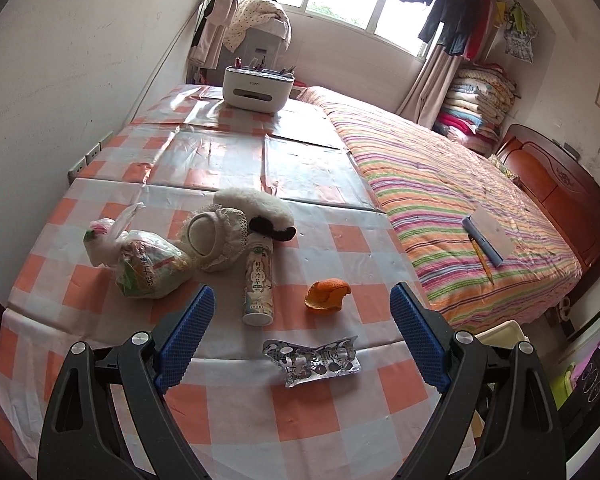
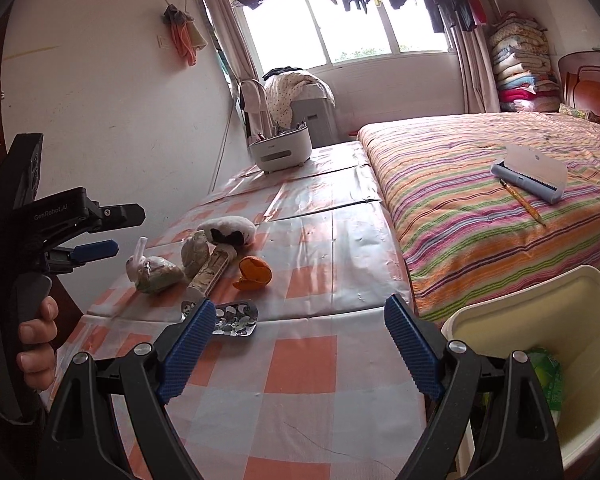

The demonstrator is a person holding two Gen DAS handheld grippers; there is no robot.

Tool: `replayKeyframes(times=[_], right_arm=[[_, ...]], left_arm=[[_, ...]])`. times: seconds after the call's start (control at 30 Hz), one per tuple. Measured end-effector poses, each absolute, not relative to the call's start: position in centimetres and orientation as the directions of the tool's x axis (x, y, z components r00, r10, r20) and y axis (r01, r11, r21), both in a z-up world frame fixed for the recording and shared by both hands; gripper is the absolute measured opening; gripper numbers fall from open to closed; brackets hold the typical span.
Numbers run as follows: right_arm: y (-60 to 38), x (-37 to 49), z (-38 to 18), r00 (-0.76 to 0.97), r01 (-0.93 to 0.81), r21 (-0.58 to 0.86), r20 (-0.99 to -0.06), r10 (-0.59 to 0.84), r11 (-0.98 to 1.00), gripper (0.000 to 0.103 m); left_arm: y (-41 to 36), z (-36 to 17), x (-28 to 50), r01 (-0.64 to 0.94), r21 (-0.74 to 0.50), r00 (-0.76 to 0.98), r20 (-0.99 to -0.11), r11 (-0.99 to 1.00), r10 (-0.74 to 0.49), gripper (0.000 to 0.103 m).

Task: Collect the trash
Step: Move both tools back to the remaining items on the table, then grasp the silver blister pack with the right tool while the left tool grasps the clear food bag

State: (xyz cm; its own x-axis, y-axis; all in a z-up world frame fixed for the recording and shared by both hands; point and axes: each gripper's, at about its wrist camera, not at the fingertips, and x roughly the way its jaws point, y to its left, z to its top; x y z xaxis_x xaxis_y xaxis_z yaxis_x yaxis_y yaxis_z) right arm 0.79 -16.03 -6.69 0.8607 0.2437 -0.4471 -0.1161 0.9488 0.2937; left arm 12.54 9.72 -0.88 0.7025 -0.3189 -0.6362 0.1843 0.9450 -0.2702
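On the checked tablecloth (image 1: pixel 300 408) lie a silver foil wrapper (image 1: pixel 314 362), an orange peel (image 1: pixel 327 297), a pale drink can on its side (image 1: pixel 259 282) and a knotted plastic bag of rubbish (image 1: pixel 148 268). My left gripper (image 1: pixel 302 312) is open and empty, hovering above the wrapper and can. My right gripper (image 2: pixel 300 328) is open and empty, near the table's front, with the wrapper (image 2: pixel 234 320) by its left finger. The peel (image 2: pixel 254 272), can (image 2: pixel 212 272) and bag (image 2: pixel 156 274) lie beyond. A cream bin (image 2: pixel 540 320) holding green packaging stands at the right.
A fluffy slipper (image 1: pixel 252 216) and a lace-trimmed cap (image 1: pixel 216 236) lie behind the can. A white organiser box (image 1: pixel 258 86) stands at the table's far end. A striped bed (image 1: pixel 460 200) with a case and pencil adjoins the table's right side.
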Motion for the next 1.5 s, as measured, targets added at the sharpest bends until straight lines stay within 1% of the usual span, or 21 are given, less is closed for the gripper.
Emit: replayKeyframes(times=[0.17, 0.3, 0.43, 0.63, 0.93, 1.17, 1.27, 1.5], right_arm=[[-13.7, 2.2, -6.7, 0.821, -0.219, 0.269, -0.469, 0.326, 0.938, 0.084], [-11.7, 3.0, -6.9, 0.772, -0.311, 0.249, -0.496, 0.397, 0.917, 0.084], [-9.8, 4.1, -7.3, 0.721, -0.379, 0.228, -0.534, 0.441, 0.897, 0.084], [-7.9, 6.0, -7.5, 0.669, -0.445, 0.217, -0.564, 0.484, 0.869, 0.084], [-5.7, 8.9, -8.2, 0.593, -0.532, 0.181, -0.618, 0.516, 0.827, 0.084], [-3.2, 10.3, -8.9, 0.534, -0.647, 0.083, -0.661, 0.528, 0.758, 0.084], [-2.4, 11.2, -9.8, 0.466, -0.68, 0.097, -0.709, 0.53, 0.727, 0.084], [-2.6, 13.1, -11.1, 0.412, -0.676, 0.101, -0.77, 0.488, 0.73, 0.084]], left_arm=[[13.2, -1.0, 13.2, 0.103, -0.278, 0.722, -0.639, 0.955, -0.264, 0.088], [15.6, -1.2, 13.4, 0.048, -0.309, 0.723, -0.645, 0.95, -0.247, 0.088], [17.4, -1.4, 13.7, -0.001, -0.325, 0.727, -0.649, 0.946, -0.222, 0.088], [18.9, -2.0, 14.1, -0.053, -0.338, 0.721, -0.664, 0.94, -0.198, 0.088], [21.1, -3.5, 15.9, -0.122, -0.381, 0.685, -0.701, 0.916, -0.2, 0.088], [22.0, -5.0, 17.6, -0.18, -0.395, 0.65, -0.735, 0.901, -0.192, 0.088], [22.6, -5.9, 18.5, -0.206, -0.419, 0.63, -0.748, 0.884, -0.208, 0.088], [22.9, -6.9, 20.3, -0.244, -0.43, 0.604, -0.769, 0.869, -0.211, 0.088]])
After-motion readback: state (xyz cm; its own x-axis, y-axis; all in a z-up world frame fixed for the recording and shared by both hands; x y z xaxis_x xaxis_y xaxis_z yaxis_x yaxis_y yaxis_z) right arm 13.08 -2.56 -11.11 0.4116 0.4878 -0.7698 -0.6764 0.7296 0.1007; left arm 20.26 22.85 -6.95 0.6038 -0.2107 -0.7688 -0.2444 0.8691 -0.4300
